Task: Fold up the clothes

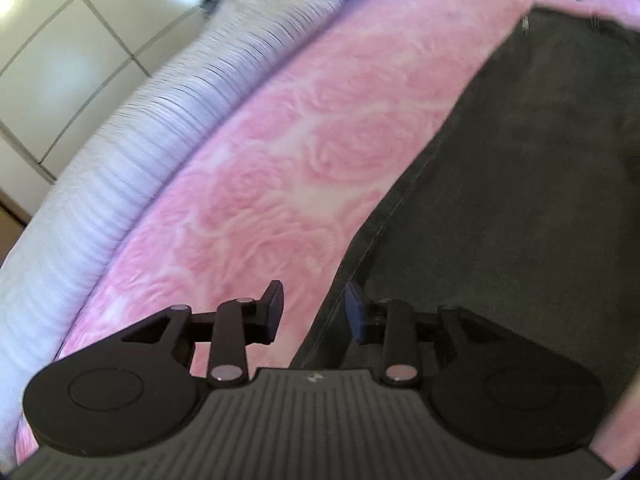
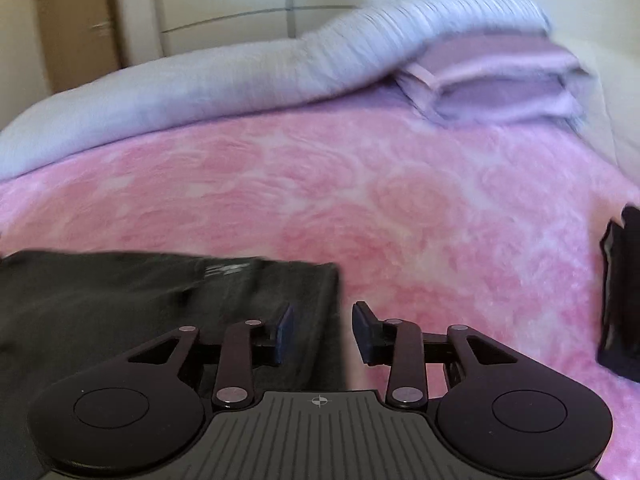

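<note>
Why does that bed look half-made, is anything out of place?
Nothing looks damaged or spilled. The grey duvet is bunched along the far side of the pink rose blanket. The dark garment lies flat, and a small dark item sits apart at the right edge.

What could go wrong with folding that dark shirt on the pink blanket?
1. Both sets of jaws look open over the dark shirt's edges, so closing too low might pinch the fluffy pink blanket too.
2. The left gripper and right gripper sit at opposite edges; uneven lifting could leave a crooked fold.
3. Another dark item lies nearby and might get dragged along.
</note>
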The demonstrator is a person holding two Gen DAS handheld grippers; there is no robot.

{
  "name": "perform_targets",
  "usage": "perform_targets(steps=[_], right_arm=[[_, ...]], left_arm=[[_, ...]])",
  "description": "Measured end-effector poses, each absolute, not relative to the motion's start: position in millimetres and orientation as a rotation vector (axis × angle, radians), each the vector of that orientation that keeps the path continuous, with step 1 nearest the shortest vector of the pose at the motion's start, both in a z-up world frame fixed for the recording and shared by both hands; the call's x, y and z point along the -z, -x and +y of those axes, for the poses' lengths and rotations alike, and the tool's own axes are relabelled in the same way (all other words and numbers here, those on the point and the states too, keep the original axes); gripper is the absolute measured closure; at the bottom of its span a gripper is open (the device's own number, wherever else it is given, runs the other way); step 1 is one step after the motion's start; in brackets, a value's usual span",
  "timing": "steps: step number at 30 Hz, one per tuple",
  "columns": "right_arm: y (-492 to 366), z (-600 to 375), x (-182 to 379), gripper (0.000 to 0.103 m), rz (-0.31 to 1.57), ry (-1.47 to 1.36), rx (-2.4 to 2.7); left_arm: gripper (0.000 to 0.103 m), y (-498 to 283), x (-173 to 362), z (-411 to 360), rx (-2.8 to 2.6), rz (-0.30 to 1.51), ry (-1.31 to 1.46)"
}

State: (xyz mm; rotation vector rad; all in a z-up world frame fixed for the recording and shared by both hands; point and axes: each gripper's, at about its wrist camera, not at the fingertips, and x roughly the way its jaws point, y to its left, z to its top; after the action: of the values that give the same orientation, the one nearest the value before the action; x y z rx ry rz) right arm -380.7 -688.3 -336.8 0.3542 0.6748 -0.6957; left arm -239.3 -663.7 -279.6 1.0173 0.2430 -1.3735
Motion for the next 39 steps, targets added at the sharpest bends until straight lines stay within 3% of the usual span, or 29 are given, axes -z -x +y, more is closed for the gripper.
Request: perform_targets(steps=[5, 14, 21, 29, 30, 33, 36, 39], right_arm=[[382.6, -607.5, 317.3, 0.065, 0.624, -0.432, 0.515], [319.1, -503.2, 343.4, 0.064, 0.691, -0.361, 0.291], [254.0, -466.0, 350.0, 0.064, 0.750, -0.250, 0.243], [201.7, -429.0, 373.0, 0.064, 0.826, -0.095, 0.197], [198.9, -427.2, 376.6, 0.064, 0.836, -0.085, 0.198], [189.9, -425.0, 387.3, 0.064, 0.865, -0.054, 0.204], [184.7, -430.7, 390.5, 0.064, 0.874, -0.039, 0.227], [180.3, -432.2, 392.6, 0.064, 0.891, -0.035, 0.221]], left_arm=[[0.067, 275.4, 252.0, -583.5, 1.434, 0.255, -0.912], [0.065, 309.4, 280.5, -437.4, 1.339, 0.411, -0.849], [0.061, 241.8, 279.6, -357.3, 1.041, 0.343, -0.915], [0.058, 150.2, 320.3, -384.6, 0.956, 0.129, -1.347], [0.060, 144.3, 327.8, -386.3, 0.972, 0.108, -1.394], [0.095, 130.9, 345.8, -383.2, 1.008, 0.009, -1.524], [0.100, 110.1, 346.7, -383.6, 0.811, -0.200, -1.552], [0.098, 102.6, 346.8, -378.8, 0.851, -0.140, -1.587]])
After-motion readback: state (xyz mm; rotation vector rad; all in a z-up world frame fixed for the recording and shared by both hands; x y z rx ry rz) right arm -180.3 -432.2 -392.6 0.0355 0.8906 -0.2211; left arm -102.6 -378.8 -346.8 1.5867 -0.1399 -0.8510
